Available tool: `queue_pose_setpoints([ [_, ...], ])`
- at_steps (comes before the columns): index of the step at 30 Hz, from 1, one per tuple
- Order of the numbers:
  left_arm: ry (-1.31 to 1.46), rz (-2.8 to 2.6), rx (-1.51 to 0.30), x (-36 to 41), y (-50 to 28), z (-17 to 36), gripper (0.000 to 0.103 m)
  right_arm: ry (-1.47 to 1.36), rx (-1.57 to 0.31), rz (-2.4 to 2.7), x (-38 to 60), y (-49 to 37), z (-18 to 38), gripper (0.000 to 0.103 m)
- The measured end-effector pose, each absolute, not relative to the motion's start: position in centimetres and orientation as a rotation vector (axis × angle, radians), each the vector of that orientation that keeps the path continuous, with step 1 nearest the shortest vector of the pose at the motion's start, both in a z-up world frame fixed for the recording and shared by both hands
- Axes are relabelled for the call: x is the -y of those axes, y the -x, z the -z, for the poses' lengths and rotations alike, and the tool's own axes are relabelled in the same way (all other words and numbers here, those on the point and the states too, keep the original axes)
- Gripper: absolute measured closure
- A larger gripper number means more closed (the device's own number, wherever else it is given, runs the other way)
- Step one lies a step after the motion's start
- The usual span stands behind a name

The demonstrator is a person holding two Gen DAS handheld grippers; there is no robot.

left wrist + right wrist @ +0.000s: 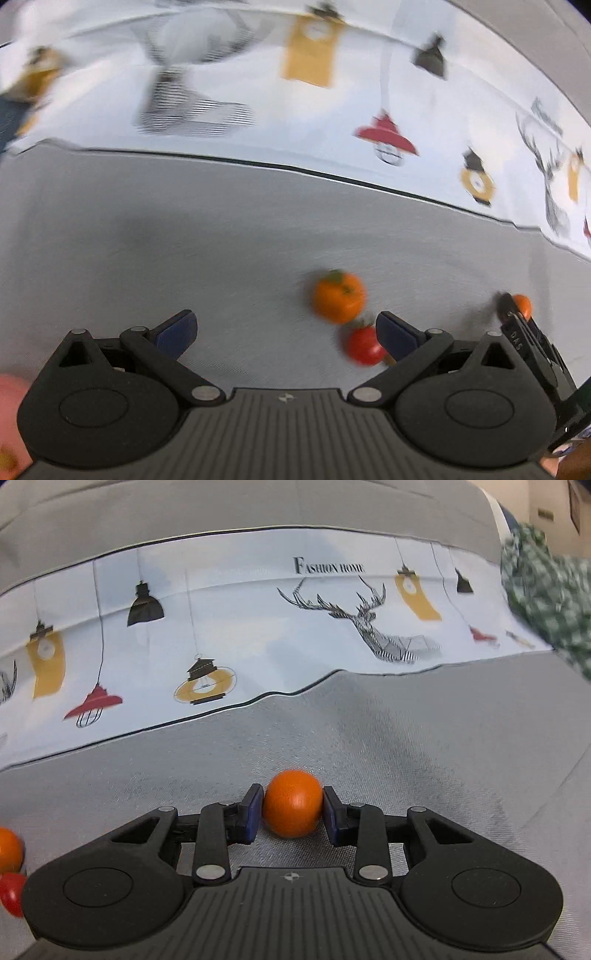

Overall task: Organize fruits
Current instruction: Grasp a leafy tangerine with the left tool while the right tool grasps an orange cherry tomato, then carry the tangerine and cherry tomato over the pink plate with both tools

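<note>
In the right wrist view my right gripper (293, 810) is shut on a small round orange (293, 802), held between its blue pads just above the grey cloth. In the left wrist view my left gripper (286, 332) is open and empty over the grey cloth. An orange persimmon with a green stem (338, 295) lies ahead of its right finger, and a red tomato (364, 345) touches that finger's pad. Both also show at the left edge of the right wrist view: persimmon (9, 849), tomato (11, 893). The right gripper with its orange (521, 304) shows at the right of the left wrist view.
The grey cloth (424, 746) covers the surface. Behind it runs a white band printed with lamps and a deer (258, 627). A green checked fabric (546, 590) lies at the far right. The left wrist view is blurred.
</note>
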State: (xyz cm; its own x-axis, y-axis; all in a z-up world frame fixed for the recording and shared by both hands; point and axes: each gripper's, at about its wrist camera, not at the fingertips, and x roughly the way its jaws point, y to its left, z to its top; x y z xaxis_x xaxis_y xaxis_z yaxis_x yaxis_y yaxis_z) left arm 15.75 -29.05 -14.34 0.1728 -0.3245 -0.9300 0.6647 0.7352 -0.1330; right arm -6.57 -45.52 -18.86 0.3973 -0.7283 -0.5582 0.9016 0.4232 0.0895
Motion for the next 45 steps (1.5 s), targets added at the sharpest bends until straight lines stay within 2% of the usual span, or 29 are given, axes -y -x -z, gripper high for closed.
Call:
queue_pose_setpoints([
  [5,-0.403,0.723,-1.282,32.6,-16.7,18.0,0.000,-0.357,-0.484,1.072,44.9,6.0,19.6,0.068],
  [7,-0.374,0.720,-1.306,32.7,-16.9,18.5,0.006,-0.352,-0.483,1.073,44.8,6.0,19.5,0.068],
  [8,-0.347,0.707,-1.276,32.3,-16.8,18.2,0.025,-0.349,-0.483,1.075,44.8,6.0,19.5,0.068],
  [9,-0.331,0.716,-1.258,32.1,-16.8,17.8,0.051,-0.348,-0.481,1.078,44.9,6.0,19.5,0.068],
  [10,-0.309,0.739,-1.269,31.8,-17.0,17.5,0.063,-0.352,-0.475,1.078,45.0,6.1,19.5,0.068],
  [15,-0.319,0.714,-1.225,30.2,-17.0,15.5,0.063,-0.339,-0.422,1.091,44.3,6.4,18.8,0.068],
  [21,-0.338,0.656,-1.194,23.0,-15.9,10.8,0.063,-0.352,-0.369,1.011,40.2,8.3,15.0,0.068],
  [27,-0.385,0.609,-1.186,11.2,-11.0,6.7,0.063,-0.415,-0.398,0.792,29.6,13.8,10.7,0.068],
  [35,-0.312,0.514,-1.225,-3.5,-5.1,4.8,0.063,-0.380,-0.512,0.504,15.8,16.9,7.3,0.068],
  [45,-0.179,0.507,-1.157,-12.9,-0.7,3.3,0.063,-0.209,-0.528,0.364,6.4,17.7,4.0,0.068],
])
